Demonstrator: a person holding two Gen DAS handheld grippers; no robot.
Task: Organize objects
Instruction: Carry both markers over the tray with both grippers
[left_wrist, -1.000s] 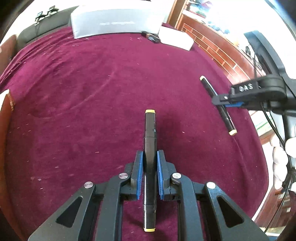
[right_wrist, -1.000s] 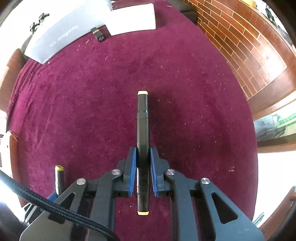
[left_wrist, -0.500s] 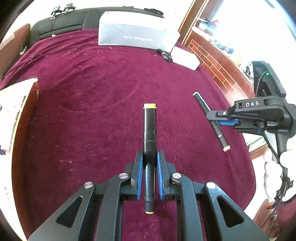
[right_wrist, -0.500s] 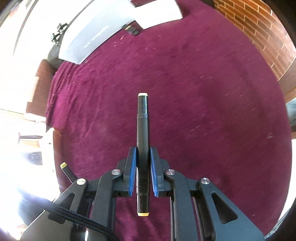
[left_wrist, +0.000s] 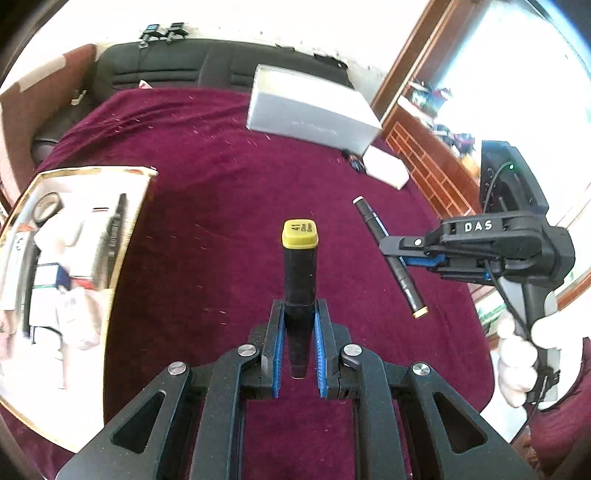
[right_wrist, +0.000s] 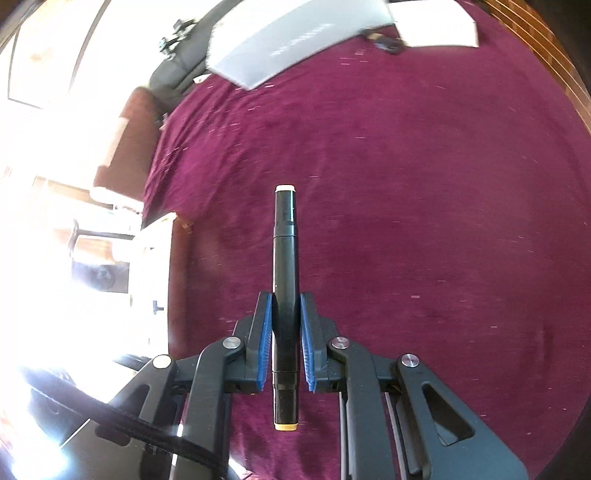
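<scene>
Our left gripper (left_wrist: 299, 321) pinches a yellow-capped marker (left_wrist: 300, 258) above the maroon cloth (left_wrist: 221, 221). Our right gripper (right_wrist: 286, 314) clamps a pale-tipped marker (right_wrist: 285, 258).

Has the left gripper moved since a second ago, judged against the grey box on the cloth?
Yes. The left gripper, shut on its yellow-capped marker, has swung left: the grey box slid from upper left to upper right, and an open case entered at left.
</scene>
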